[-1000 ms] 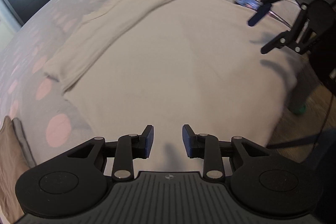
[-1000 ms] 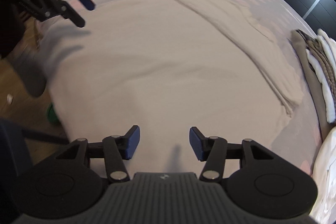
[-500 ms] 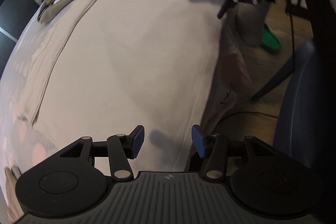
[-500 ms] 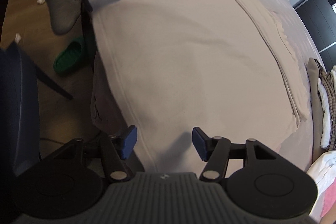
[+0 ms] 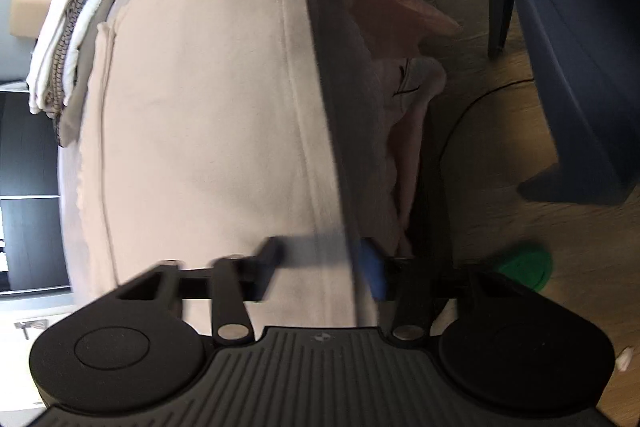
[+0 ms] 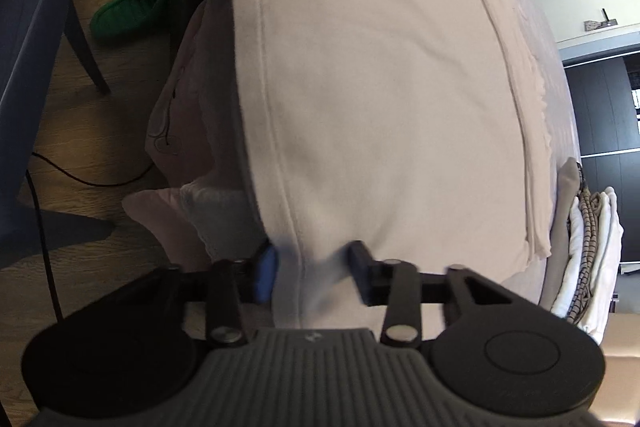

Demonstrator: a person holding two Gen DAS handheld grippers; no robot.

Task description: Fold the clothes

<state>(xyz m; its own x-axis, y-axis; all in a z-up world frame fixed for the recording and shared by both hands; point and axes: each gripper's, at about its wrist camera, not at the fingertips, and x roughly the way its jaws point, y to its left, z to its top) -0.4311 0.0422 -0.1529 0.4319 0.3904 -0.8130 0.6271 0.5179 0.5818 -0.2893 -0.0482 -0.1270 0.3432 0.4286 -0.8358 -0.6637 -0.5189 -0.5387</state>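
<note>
Cream garment [image 5: 208,99] lies spread flat on the bed, its hemmed bottom edge hanging just over the mattress side nearest the person. One sleeve [image 6: 516,99] is already folded in along the far side.

Change over the last second: both grippers have dropped from above the middle of the cloth to this near hem and rolled so that each now straddles the edge. A second ago they hung well above the fabric, jaws wide and empty.

Left gripper [image 5: 322,267]: jaws have just been closing, now roughly a third open, with the hem band running between them. Motion blur on the fingers; cannot tell whether the pads press the cloth yet.

Right gripper [image 6: 314,267]: same story. Jaws have just been closing, with the stitched hem line between the blue pad and the dark finger. Contact looks close, but a firm pinch is not confirmed.

Reading: this looks like the grasp step for a lengthwise fold, one gripper at each end of the hem. If both pinches hold, the edge can be lifted and carried toward the collar end.

Stack of folded clothes [image 6: 592,247] sits beyond the garment. Green slipper [image 6: 132,11] on the floor.
</note>
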